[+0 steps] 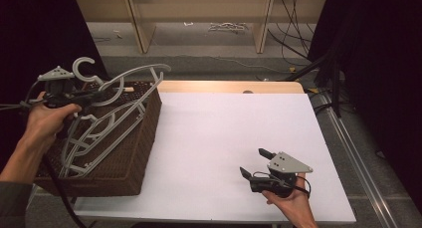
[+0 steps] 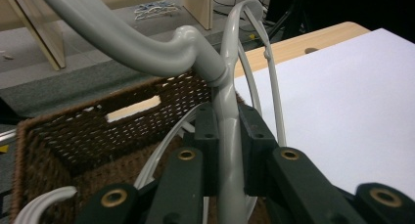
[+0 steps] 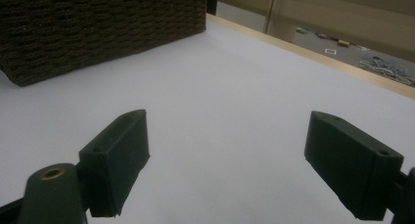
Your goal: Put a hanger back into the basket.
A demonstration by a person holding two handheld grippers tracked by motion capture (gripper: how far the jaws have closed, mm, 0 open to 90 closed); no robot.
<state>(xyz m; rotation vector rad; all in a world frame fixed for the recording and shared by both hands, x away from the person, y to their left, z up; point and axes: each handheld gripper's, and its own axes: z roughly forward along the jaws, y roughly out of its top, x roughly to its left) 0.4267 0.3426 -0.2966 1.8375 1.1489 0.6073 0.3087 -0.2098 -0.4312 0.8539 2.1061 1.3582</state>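
The grey hanger (image 1: 112,96) hangs half out of the wicker basket (image 1: 142,138) at the tabletop's (image 1: 224,138) left edge, pinched by the left tool (image 2: 227,136) just below its hook; lift it slowly so its shoulders clear the other hangers (image 1: 82,148); the right tool (image 1: 255,163) rests spread, well apart.

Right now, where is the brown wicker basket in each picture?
High view: the basket sits at the left edge of the white table, grey hangers inside.
Left gripper view: its woven wall is at lower left, behind the jaws.
Right gripper view: its side runs across the top left.
Shared landmark: the white tabletop.
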